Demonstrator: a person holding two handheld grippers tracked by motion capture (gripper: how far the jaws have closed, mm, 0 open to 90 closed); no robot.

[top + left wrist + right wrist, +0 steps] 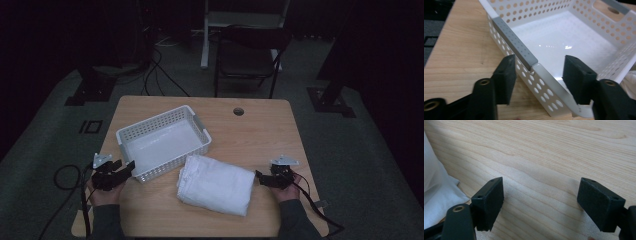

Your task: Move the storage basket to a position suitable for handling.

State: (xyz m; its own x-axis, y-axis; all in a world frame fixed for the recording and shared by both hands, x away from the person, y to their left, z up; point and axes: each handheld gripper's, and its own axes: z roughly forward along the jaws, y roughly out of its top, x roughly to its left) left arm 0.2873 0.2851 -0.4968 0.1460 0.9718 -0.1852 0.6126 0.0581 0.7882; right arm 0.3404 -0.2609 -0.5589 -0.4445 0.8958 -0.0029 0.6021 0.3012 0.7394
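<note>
A white perforated basket point(150, 120) stands at the table's left middle, and nothing lies inside it. Just right of it and nearer me lies a folded white towel point(215, 185). My left gripper point(131, 167) is at the basket's near left corner. In the left gripper view the left gripper point(539, 67) straddles the basket wall point(541, 87) beside a grey handle strip point(514, 42), one jaw outside and one inside, with gaps showing at both pads. My right gripper point(259, 176) sits just right of the towel. The right gripper point(540, 195) is open over bare wood, towel point(439, 192) at its left.
The wooden table point(260, 135) has a round cable hole point(238, 111) near its far edge. A dark chair point(247, 55) stands behind the table, and cables point(160, 75) run over the floor beyond it. Bare wood stretches along the table's right side.
</note>
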